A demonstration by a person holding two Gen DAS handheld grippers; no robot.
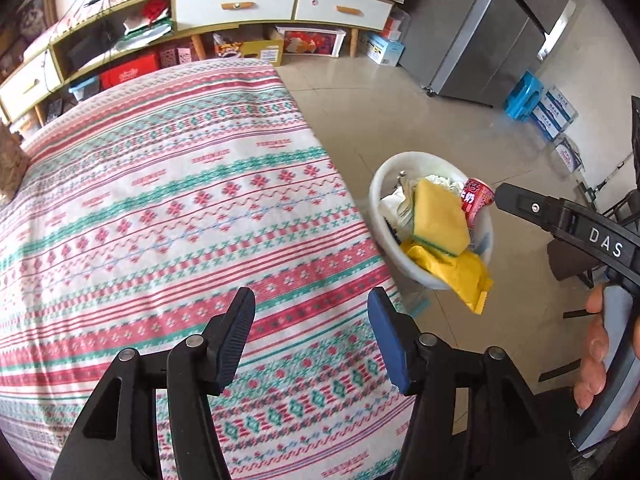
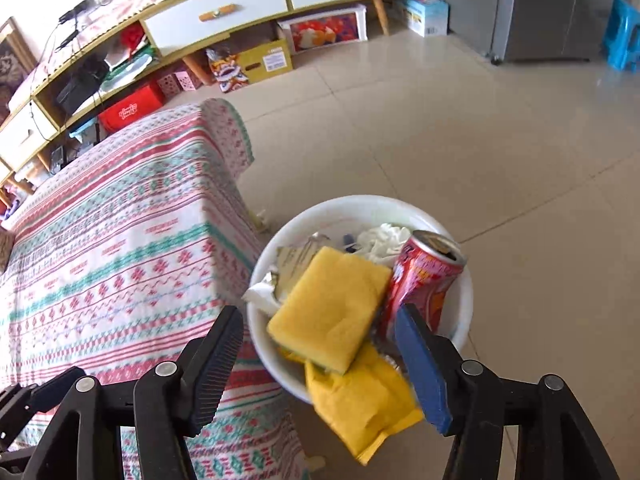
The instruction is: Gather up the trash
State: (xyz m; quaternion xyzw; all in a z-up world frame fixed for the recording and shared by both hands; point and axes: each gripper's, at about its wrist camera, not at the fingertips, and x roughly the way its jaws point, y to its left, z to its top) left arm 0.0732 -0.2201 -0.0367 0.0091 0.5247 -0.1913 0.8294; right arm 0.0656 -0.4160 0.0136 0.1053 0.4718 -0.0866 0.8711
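Both claws stand wide and hold nothing: the left gripper (image 1: 311, 334) over the patterned tablecloth (image 1: 160, 200), the right gripper (image 2: 320, 364) above the white bin (image 2: 360, 206). Inside lie a yellow sponge (image 2: 332, 308), a red can (image 2: 424, 280) and a yellow wrapper (image 2: 360, 412) (it overhangs the rim). No trash shows on the table, so collecting seems nearly finished.

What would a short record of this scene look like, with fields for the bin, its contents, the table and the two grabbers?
bin: white basin on the floor beside the table
contents: yellow sponge, red can, yellow wrapper, white tissue
table: patterned cloth, no trash seen on it
left gripper: open, empty
right gripper: open, empty, above the basin
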